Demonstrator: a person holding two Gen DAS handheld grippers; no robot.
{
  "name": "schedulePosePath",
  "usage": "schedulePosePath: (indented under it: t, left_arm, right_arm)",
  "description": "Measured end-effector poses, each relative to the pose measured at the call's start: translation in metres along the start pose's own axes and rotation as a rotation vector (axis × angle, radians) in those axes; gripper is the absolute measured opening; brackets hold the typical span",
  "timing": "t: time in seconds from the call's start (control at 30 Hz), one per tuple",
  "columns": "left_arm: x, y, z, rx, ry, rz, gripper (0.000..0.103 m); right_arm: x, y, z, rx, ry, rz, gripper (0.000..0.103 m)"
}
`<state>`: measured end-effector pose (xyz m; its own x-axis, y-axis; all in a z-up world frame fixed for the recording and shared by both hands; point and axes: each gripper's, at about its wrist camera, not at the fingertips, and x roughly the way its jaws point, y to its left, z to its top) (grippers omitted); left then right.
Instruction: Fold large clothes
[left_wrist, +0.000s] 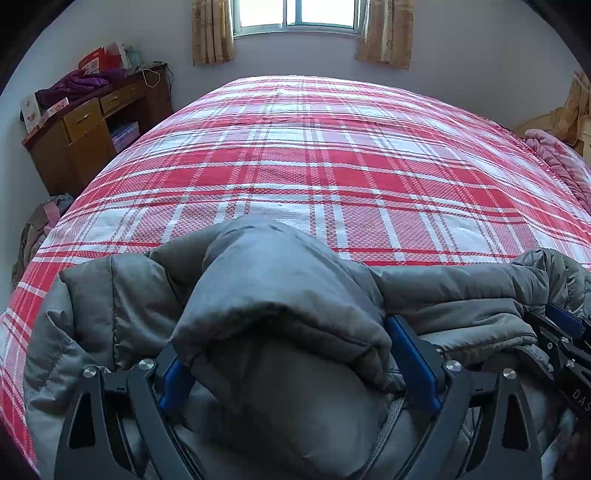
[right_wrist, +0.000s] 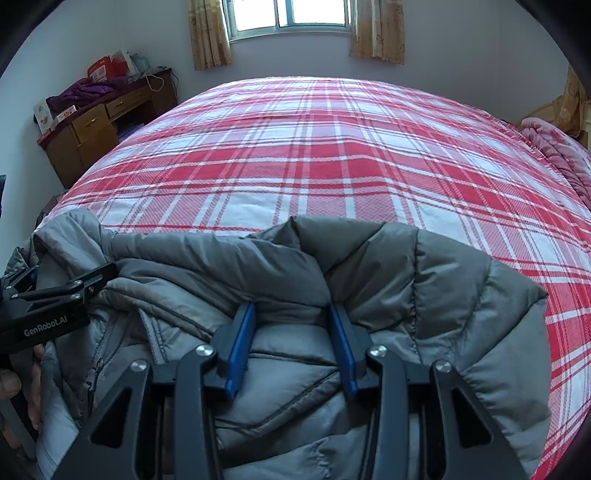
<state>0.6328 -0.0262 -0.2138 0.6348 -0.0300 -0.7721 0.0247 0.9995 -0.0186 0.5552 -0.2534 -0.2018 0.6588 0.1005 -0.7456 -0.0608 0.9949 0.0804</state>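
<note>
Jacket: we saw a puffy grey quilted down jacket (left_wrist: 280, 295) on the red-and-white plaid woven bedcover (left_wrist: 314, 155).
Left gripper (left_wrist: 295, 354): jaws clamped a thick fold.
Right gripper (right_wrist: 291, 336): jaws pinched another fold.

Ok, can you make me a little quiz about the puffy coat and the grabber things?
1. True or false: the grey puffy coat lies on a plaid bed cover.
2. What bulges between the fingers of the left gripper? A) a pillow B) a fold of the coat C) nothing
3. Fill in: the wooden desk stands by the wall to the ___ of the bed.

Key: 1 true; 2 B; 3 left. The right gripper also has coat fabric between its fingers.
</note>
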Motion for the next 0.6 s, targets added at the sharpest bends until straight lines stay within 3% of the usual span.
schedulePosePath:
  t: [0.33, 0.5, 0.57, 0.6]
  left_arm:
    - [-0.001, 0.0, -0.001, 0.002, -0.001, 0.003, 0.095]
    - [-0.017, -0.001, 0.011, 0.035, 0.021, 0.044, 0.095]
    - [-0.051, 0.003, 0.014, 0.072, -0.039, 0.053, 0.095]
    - [-0.07, 0.009, 0.012, 0.09, -0.063, 0.046, 0.095]
  right_arm:
    - [0.0, 0.0, 0.0, 0.003, -0.001, 0.003, 0.044]
    - [0.0, 0.003, 0.001, -0.017, 0.009, -0.014, 0.045]
    - [-0.004, 0.004, 0.005, -0.055, 0.03, -0.024, 0.06]
    - [-0.01, 0.001, 0.005, -0.063, 0.032, -0.035, 0.074]
